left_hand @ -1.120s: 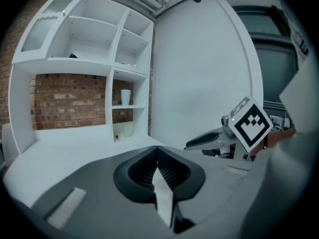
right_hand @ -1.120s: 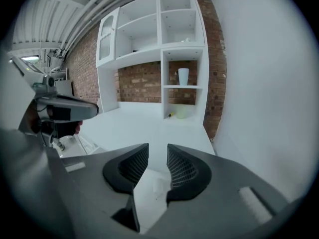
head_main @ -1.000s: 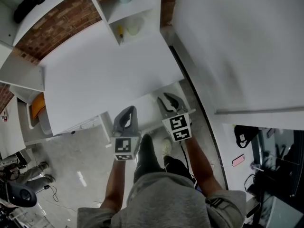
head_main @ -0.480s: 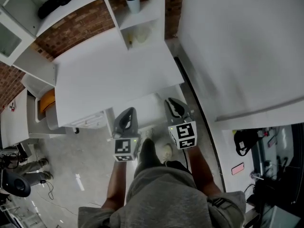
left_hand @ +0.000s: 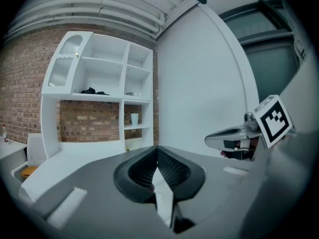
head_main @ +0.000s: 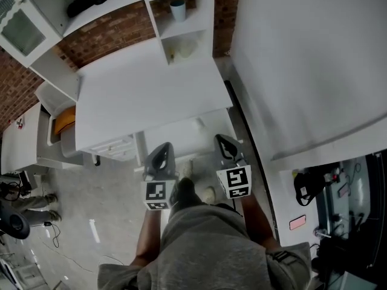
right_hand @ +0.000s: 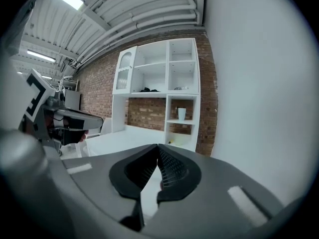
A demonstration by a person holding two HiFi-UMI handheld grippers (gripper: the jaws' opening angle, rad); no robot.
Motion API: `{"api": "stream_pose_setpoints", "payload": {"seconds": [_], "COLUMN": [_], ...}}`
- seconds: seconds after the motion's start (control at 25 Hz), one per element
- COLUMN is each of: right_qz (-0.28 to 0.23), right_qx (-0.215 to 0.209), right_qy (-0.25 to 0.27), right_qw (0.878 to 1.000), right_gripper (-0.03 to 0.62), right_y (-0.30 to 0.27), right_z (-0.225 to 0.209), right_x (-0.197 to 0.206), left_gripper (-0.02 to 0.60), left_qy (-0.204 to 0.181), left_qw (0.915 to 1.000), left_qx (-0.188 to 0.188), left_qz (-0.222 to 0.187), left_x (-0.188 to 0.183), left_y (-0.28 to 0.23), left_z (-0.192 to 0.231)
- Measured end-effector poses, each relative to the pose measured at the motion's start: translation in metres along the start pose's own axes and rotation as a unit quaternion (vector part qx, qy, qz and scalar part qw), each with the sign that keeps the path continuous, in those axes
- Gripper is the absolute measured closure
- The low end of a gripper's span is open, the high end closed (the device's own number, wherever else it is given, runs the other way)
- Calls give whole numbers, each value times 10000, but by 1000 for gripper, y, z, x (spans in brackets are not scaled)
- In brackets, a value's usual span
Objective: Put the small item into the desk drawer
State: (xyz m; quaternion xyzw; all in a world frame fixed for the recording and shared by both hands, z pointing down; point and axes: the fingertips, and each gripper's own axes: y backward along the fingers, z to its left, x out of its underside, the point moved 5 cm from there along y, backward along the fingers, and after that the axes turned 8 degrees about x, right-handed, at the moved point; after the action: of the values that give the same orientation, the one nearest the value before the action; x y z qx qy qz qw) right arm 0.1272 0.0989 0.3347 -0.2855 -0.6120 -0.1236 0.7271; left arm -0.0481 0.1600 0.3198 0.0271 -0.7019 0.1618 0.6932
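White desk [head_main: 145, 95] is sitting straight ahead, with both grippers hovering off its near edge. Left gripper [head_main: 162, 153] is pinching together on nothing. Right gripper [head_main: 225, 145] has just been closing its jaws and is also empty. Small yellowish item [head_main: 171, 56], likely the target, is lying in the cubby [head_main: 192, 41] at desk's far edge. Drawer [head_main: 115, 147] under desk's front-left is looking closed, so I'd open that first.

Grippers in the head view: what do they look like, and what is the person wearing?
The left gripper and the right gripper are grey, curved shells with dark ribbed fingers tapering to a point. Each carries a white cube with black square markers. The person wears grey clothing, forearms uncovered.
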Motion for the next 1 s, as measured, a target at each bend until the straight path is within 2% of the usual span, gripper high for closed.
{"api": "stream_pose_setpoints", "payload": {"seconds": [0.36,1.0], "right_qz": [38,26], "right_qx": [-100,-123], "right_qy": [-116,-34], "right_qw": [9999,9999], "right_gripper": [591,591], "right_y": [30,29], "right_z": [5,-2], "right_x": [15,14], "left_gripper": [569,569], "left_qy": [25,-85], "left_qw": [9998,9999], "left_qx": [-179,-143], "left_qz": [49,36], "left_x": [7,3], "left_y": [30,21], "left_z": [-12,-18]}}
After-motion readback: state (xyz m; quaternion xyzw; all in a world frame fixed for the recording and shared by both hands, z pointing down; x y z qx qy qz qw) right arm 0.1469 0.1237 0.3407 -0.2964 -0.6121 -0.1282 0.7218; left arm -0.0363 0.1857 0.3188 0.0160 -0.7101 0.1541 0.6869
